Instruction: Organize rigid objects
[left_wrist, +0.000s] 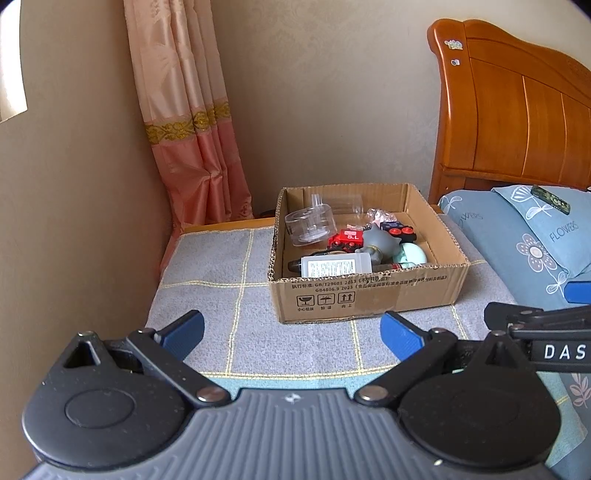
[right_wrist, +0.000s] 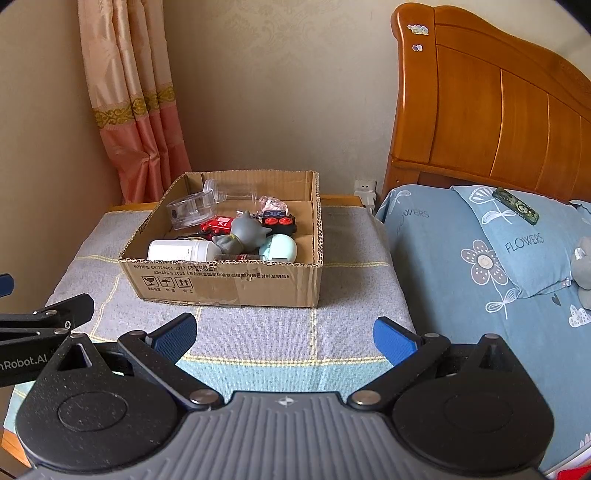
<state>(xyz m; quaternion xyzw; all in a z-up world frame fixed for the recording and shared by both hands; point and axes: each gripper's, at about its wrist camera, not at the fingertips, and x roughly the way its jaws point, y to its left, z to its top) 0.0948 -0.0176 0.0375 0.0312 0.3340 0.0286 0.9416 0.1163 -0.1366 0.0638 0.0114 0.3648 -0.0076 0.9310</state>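
A cardboard box (left_wrist: 369, 295) (right_wrist: 229, 280) stands on a grey checked cloth. Inside lie a clear round container (left_wrist: 310, 225) (right_wrist: 192, 210), a white bottle (left_wrist: 334, 266) (right_wrist: 181, 250), a grey cat figure (left_wrist: 380, 242) (right_wrist: 242, 232), a red toy car (left_wrist: 347, 238) (right_wrist: 218, 224), a black toy with red buttons (left_wrist: 400, 230) (right_wrist: 279, 223) and a pale green round object (left_wrist: 415, 254) (right_wrist: 279, 248). My left gripper (left_wrist: 293, 338) hangs open in front of the box, empty. My right gripper (right_wrist: 284, 338) is open too, holding nothing, a little to the right.
A bed with blue flowered pillows (right_wrist: 517, 236) and a wooden headboard (right_wrist: 480, 110) lies to the right. A dark patterned flat object (right_wrist: 515, 205) rests on a pillow. A pink curtain (left_wrist: 192, 129) hangs at the back left. A white plug (right_wrist: 365, 192) sits at the wall.
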